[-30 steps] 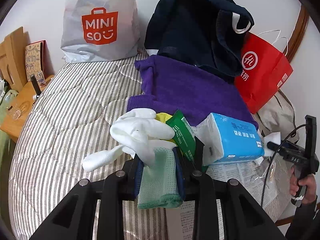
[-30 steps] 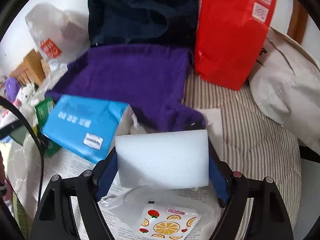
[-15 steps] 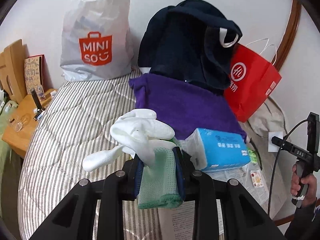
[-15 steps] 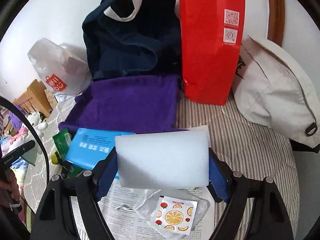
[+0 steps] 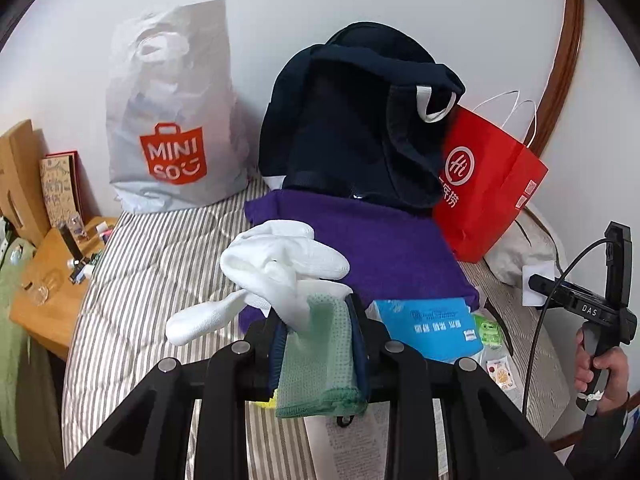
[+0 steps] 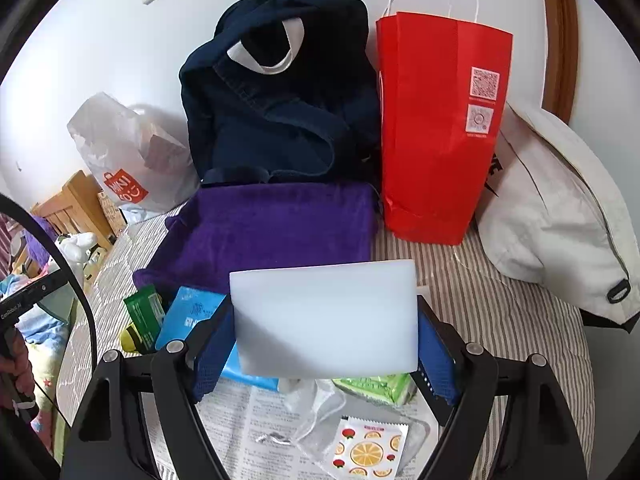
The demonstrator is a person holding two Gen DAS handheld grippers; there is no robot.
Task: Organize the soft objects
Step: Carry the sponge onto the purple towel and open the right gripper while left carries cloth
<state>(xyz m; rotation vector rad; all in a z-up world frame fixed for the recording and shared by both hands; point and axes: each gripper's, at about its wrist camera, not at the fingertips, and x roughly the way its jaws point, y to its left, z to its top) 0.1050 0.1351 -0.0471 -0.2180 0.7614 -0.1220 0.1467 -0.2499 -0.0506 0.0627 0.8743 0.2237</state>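
My left gripper (image 5: 318,344) is shut on a folded green cloth (image 5: 318,356) together with a white glove (image 5: 276,268), held above the striped bed (image 5: 160,264). My right gripper (image 6: 324,344) is shut on a white sponge block (image 6: 326,318), held above the newspaper (image 6: 240,428). A folded purple towel (image 6: 272,232) lies ahead on the bed, in front of a dark navy bag (image 6: 280,112); the towel also shows in the left wrist view (image 5: 384,248). A blue tissue pack (image 5: 428,328) lies by the towel's near edge.
A red paper bag (image 6: 436,128) stands right of the navy bag, a white cloth bag (image 6: 560,216) further right. A Miniso plastic bag (image 5: 172,120) leans on the wall at left. Green packets (image 6: 144,312) and a fruit-print sachet (image 6: 368,452) lie near the newspaper. A wooden bedside table (image 5: 52,276) is left.
Both grippers have risen and pulled back from the pile with their loads; the towel, tissue pack and bags now look farther and lower. Grips are unchanged.
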